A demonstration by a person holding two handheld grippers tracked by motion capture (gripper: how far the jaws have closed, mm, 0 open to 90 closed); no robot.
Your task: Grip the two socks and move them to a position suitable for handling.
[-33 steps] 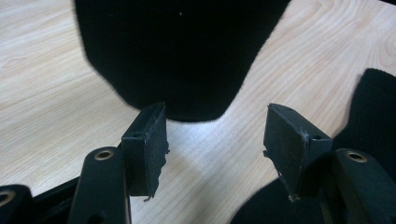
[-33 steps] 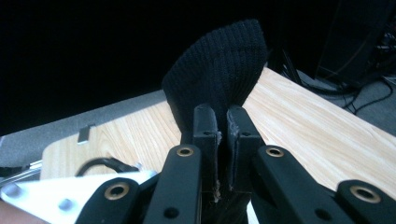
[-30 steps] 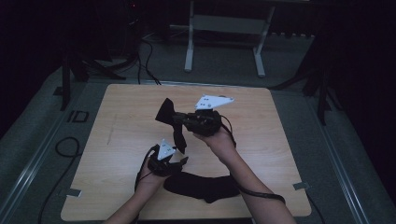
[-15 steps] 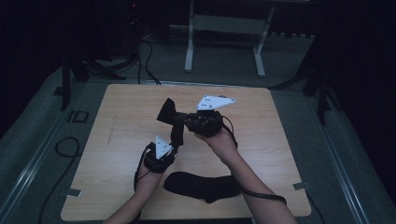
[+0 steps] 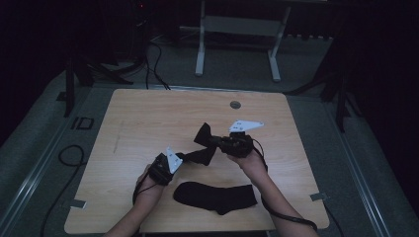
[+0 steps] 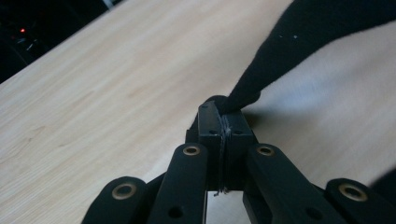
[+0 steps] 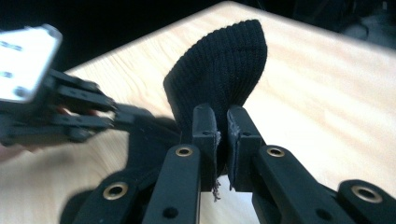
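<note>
A black sock [image 5: 201, 147] stretches between my two grippers just above the wooden table [image 5: 148, 118]. My left gripper [image 5: 182, 157] is shut on its lower end; its jaws have just closed, and the left gripper view has the pads [image 6: 209, 125] pinching the sock's tip [image 6: 299, 42]. My right gripper [image 5: 211, 141] is shut on the other end, where the knitted cuff [image 7: 219, 70] rises above its jaws. The left gripper [image 7: 70, 112] also appears at the left of the right gripper view. A second black sock [image 5: 217, 196] lies flat near the table's front edge.
A round grommet [image 5: 235, 104] sits in the table near its far edge. A white metal stand [image 5: 237, 29] is on the floor beyond the table. Cables [image 5: 64, 158] trail on the floor at the left. Bare wood surrounds the socks.
The right hand has come down and slightly right, lowering the sock toward the table. The left gripper has shut on the sock's lower end and has barely moved.
</note>
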